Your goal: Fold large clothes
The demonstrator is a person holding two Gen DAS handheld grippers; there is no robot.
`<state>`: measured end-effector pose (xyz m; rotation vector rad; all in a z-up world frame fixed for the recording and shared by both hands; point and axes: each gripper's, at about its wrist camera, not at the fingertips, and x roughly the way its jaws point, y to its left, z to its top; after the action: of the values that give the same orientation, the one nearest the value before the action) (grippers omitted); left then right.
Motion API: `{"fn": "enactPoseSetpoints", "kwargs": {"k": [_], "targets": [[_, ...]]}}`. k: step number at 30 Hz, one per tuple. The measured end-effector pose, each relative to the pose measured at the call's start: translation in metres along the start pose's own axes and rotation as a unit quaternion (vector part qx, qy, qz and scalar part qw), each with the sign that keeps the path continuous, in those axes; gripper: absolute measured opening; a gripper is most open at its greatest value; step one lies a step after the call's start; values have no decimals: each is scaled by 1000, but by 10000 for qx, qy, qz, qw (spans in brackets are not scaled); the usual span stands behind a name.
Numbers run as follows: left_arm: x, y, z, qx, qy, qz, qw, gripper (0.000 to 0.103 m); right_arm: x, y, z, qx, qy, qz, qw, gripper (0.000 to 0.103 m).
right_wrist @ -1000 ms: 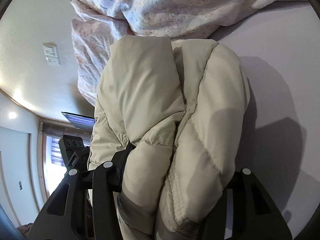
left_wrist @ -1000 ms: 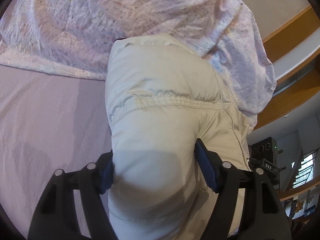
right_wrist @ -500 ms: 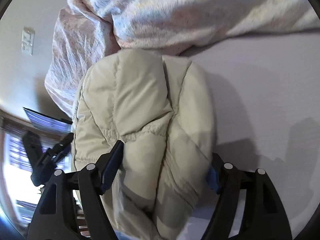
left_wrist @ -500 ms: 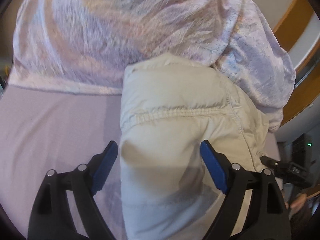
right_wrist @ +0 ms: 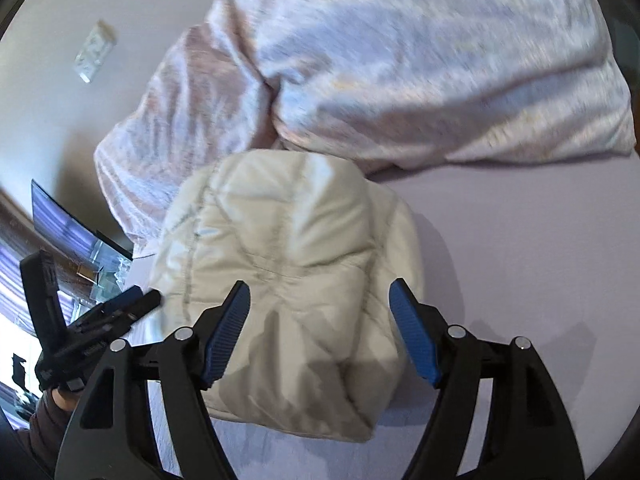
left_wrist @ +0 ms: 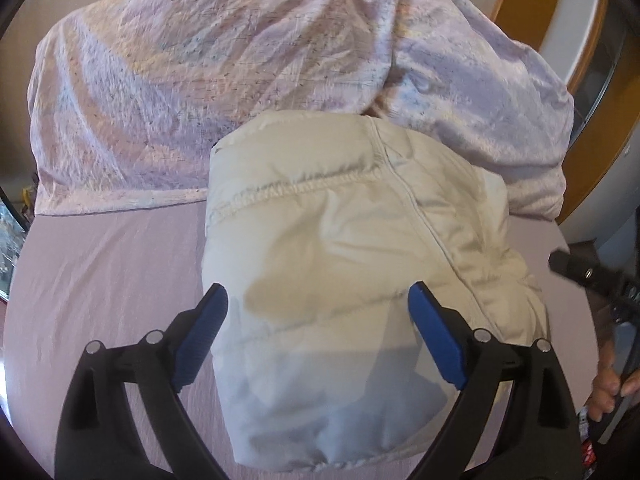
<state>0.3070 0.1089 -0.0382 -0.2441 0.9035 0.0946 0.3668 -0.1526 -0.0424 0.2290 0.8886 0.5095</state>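
Note:
A cream quilted puffer jacket (left_wrist: 344, 264) lies folded into a thick bundle on the lilac bed sheet (left_wrist: 104, 280). My left gripper (left_wrist: 318, 300) is open, its blue pads standing clear on either side of the bundle's near end. The same bundle fills the middle of the right wrist view (right_wrist: 288, 264). My right gripper (right_wrist: 320, 292) is open too, its pads spread just above the jacket's near end, apart from it. The left gripper shows at the left edge of the right wrist view (right_wrist: 120, 308).
A crumpled pale floral duvet (left_wrist: 240, 80) is heaped right behind the jacket, touching its far end; it also shows in the right wrist view (right_wrist: 420, 72). A wall with a switch plate (right_wrist: 94, 54) and a window lie to the left. Wooden trim (left_wrist: 592, 92) is at the right.
Both grippers have opened and let go of the jacket. They have drawn back from it, and the folded bundle now rests on the sheet.

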Motion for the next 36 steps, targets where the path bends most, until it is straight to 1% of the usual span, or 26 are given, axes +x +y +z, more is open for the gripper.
{"fn": "enactPoseSetpoints", "kwargs": {"k": [2, 4, 7, 11, 13, 16, 22, 25, 27, 30, 31, 33, 34, 36], "targets": [[-1, -3, -4, 68, -5, 103, 9999, 92, 2, 12, 1, -157, -53, 40, 9999, 64], [-2, -4, -7, 110, -20, 180, 9998, 92, 8, 23, 0, -285, -28, 96, 9995, 58], [-2, -3, -11, 115, -13, 222, 9997, 92, 18, 32, -6, -450, 104, 84, 9989, 53], [0, -4, -15, 129, 41, 233, 9996, 93, 37, 32, -19, -556, 347, -113, 9978, 52], [3, -5, -18, 145, 122, 190, 9996, 93, 47, 26, -23, -503, 467, -204, 9974, 52], [10, -5, -22, 129, 245, 105, 9996, 94, 56, 17, -30, -372, 576, -228, 9974, 51], [22, -5, -26, 106, 392, 161, 9990, 101, 68, 9, -40, -278, 545, -337, 9976, 51], [23, -3, -26, 40, 390, 139, 9991, 101, 70, 10, -39, -264, 521, -449, 9973, 51], [19, -2, -27, 25, 306, 131, 9994, 101, 66, 14, -36, -293, 503, -507, 9970, 52], [4, -3, -32, 180, -21, 280, 9994, 101, 57, 23, -34, -421, 476, -659, 9958, 58], [0, -3, -33, 219, -87, 315, 9992, 101, 54, 26, -34, -471, 445, -708, 9954, 64], [-11, 0, -38, 256, -228, 357, 9988, 101, 45, 31, -35, -582, 338, -880, 9938, 85], [-15, 1, -39, 237, -270, 342, 9988, 101, 38, 35, -36, -649, 243, -1061, 9919, 99], [-27, 6, -44, 165, -363, 288, 9988, 101, 26, 42, -40, -829, 98, -1159, 9897, 100]]}}
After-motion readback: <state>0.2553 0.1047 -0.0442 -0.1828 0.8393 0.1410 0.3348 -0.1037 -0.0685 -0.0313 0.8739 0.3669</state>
